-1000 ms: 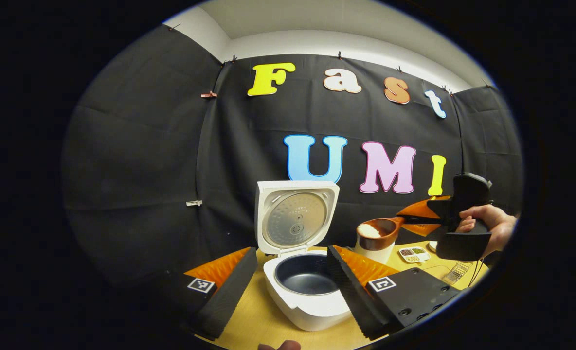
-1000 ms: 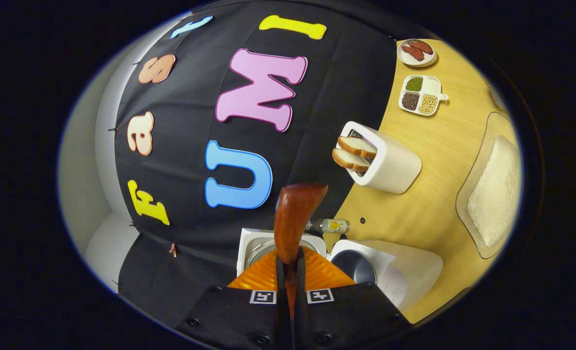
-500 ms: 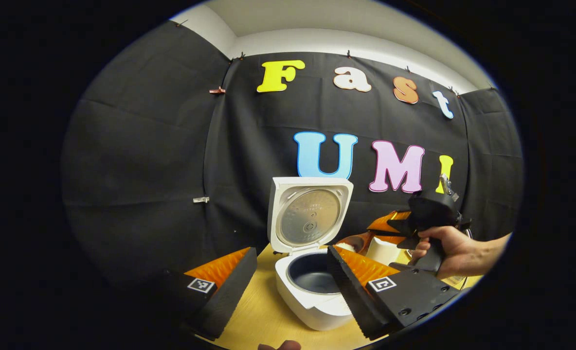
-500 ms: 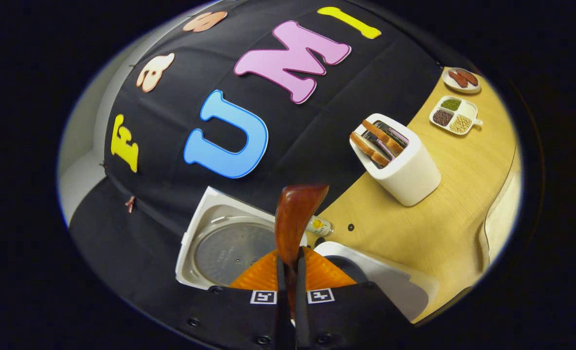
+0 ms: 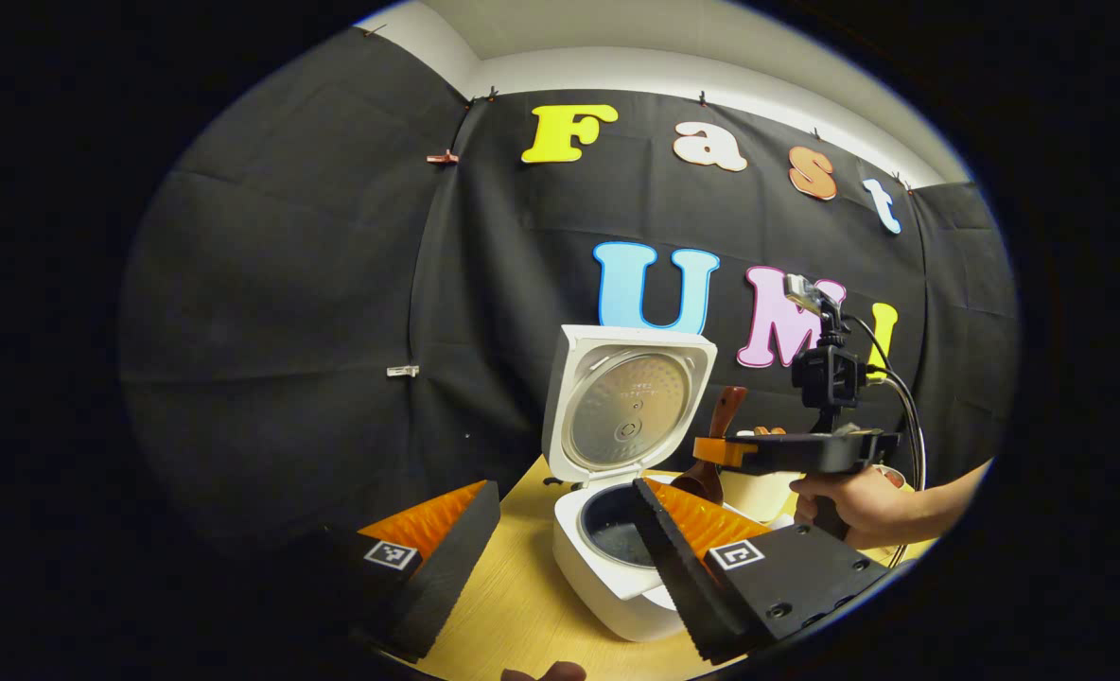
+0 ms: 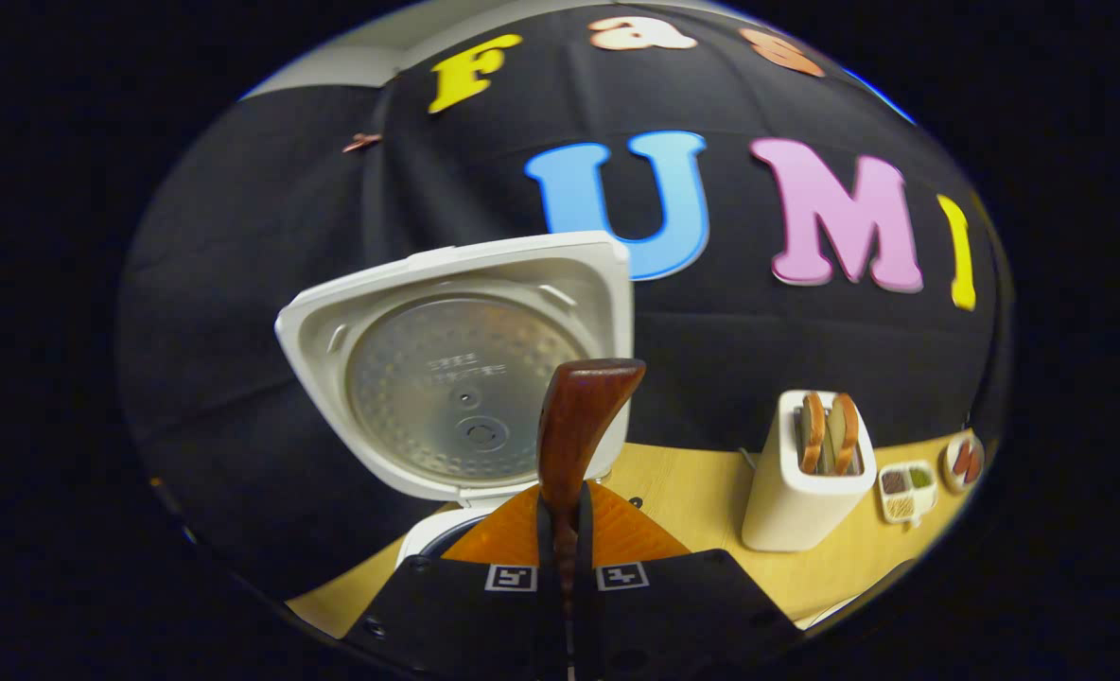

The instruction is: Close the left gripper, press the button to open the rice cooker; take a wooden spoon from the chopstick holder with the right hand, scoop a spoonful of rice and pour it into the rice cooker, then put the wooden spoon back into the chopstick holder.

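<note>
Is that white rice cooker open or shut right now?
Open. The rice cooker has its lid swung up, showing the metal inner plate and the dark pot below.

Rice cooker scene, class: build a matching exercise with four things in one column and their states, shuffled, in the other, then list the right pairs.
Things:
1. rice cooker lid
2. wooden spoon
3. toaster
4. left tongs

States:
A. holds two bread slices
B. open, holding nothing
C. raised upright
D. clamped in the right tongs

Pairs: 1-C, 2-D, 3-A, 4-B
</note>
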{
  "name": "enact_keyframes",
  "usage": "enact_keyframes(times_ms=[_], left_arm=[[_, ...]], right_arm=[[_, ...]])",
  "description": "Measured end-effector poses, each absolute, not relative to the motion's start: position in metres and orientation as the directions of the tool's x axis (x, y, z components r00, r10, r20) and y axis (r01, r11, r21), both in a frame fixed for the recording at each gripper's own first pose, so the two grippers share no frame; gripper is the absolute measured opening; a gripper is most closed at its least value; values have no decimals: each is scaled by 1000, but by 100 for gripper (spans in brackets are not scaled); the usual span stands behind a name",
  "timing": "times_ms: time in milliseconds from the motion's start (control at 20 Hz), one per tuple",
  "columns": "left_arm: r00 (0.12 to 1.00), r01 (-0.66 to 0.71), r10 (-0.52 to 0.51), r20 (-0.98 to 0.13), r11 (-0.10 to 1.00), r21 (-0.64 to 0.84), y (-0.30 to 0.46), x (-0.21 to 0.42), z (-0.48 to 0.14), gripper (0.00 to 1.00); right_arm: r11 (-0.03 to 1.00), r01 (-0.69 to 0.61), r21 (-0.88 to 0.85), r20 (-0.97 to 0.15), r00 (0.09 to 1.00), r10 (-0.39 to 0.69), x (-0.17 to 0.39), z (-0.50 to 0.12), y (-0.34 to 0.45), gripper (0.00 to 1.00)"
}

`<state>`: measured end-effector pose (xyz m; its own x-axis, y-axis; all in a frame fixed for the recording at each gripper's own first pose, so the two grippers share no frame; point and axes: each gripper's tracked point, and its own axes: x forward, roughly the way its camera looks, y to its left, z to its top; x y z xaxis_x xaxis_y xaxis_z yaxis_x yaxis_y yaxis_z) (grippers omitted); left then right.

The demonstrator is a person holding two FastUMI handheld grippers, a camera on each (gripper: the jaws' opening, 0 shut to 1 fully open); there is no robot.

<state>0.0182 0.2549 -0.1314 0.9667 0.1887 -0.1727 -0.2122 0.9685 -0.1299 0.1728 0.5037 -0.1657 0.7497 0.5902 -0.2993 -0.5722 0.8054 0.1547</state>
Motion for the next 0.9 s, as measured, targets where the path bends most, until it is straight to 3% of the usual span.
enact_keyframes(times_ms=[200, 400, 700, 900], left_arm=[[963, -233, 210, -167, 963, -133, 264, 18, -131, 96], [960, -247, 223, -172, 959, -138, 266, 11, -132, 95], [958, -256, 231, -168, 957, -140, 265, 5, -131, 95], [958, -256, 234, -166, 958, -126, 262, 3, -129, 96]], right_arm=[[685, -712, -151, -230, 700, 676, 141, -143, 531, 8], [592, -763, -259, -232, 644, 729, 118, -146, 544, 8], [618, -762, -195, -258, 648, 717, 129, -147, 540, 8], [695, -719, 16, -273, 665, 695, 141, -142, 517, 8]])
